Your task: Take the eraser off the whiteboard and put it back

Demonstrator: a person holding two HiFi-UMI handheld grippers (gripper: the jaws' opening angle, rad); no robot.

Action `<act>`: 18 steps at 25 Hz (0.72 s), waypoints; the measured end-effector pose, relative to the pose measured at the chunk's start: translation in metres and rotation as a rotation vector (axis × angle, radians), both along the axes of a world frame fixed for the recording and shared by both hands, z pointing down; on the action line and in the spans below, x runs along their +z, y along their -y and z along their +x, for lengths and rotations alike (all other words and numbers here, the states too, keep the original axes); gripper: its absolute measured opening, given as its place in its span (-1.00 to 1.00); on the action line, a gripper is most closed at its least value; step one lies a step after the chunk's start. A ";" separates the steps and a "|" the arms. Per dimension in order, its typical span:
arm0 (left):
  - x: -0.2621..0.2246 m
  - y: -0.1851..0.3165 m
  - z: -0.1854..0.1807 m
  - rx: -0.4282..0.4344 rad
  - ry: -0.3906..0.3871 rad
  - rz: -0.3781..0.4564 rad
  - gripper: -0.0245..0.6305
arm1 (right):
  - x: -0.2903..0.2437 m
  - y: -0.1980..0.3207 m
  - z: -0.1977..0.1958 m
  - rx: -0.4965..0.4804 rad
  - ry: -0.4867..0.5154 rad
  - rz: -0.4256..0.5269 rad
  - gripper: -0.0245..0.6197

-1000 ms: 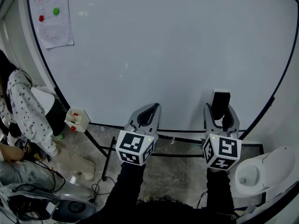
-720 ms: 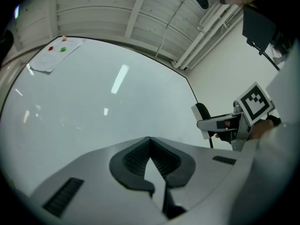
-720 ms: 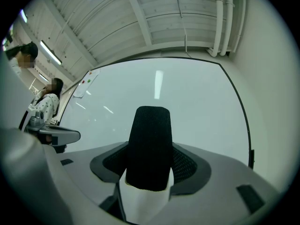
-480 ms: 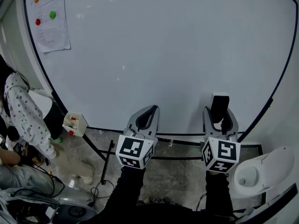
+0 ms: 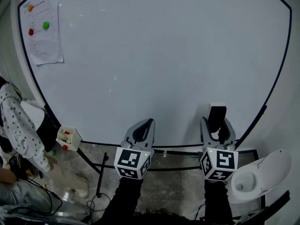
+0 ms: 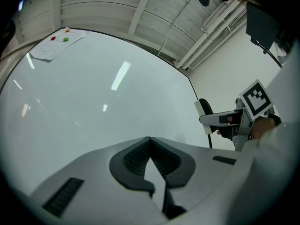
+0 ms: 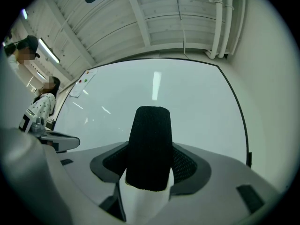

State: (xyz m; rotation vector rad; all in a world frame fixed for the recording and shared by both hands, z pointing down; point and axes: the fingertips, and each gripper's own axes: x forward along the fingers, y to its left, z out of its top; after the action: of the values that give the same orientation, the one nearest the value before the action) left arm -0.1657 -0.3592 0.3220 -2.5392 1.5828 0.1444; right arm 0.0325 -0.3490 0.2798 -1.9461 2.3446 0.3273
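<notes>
eraser (image 5: 217,112): one, clamped in right gripper (image 5: 217,124), by whiteboard's (image 5: 164,55) bottom edge
left gripper (image 5: 145,125): jaws pinched together, empty

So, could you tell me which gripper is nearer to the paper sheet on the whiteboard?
Left. The left gripper is below and to the right of the paper sheet; the right gripper, holding the eraser, is farther to the right.

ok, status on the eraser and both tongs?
Right tongs clamped on the eraser, low in front of the whiteboard. Left tongs shut, empty. Nothing in the way.
</notes>
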 end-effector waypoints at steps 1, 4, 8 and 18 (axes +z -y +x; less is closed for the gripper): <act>0.001 0.003 -0.001 0.000 -0.003 -0.001 -0.91 | -0.004 0.001 0.002 0.008 -0.005 0.009 -0.09; 0.001 0.013 0.001 0.022 -0.015 0.000 -0.91 | -0.015 0.004 0.002 0.012 -0.029 0.035 -0.09; 0.000 0.022 0.016 0.109 -0.012 -0.001 -0.91 | -0.030 0.010 0.002 0.002 -0.072 0.062 -0.09; -0.038 0.032 0.038 0.295 0.029 0.020 -0.91 | -0.069 0.020 0.025 0.053 -0.047 0.090 -0.09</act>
State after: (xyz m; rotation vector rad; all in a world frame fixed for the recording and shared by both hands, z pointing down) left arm -0.1276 -0.3909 0.2839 -2.7305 1.1819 0.1540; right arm 0.0577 -0.3692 0.2107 -1.9820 2.2667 0.4786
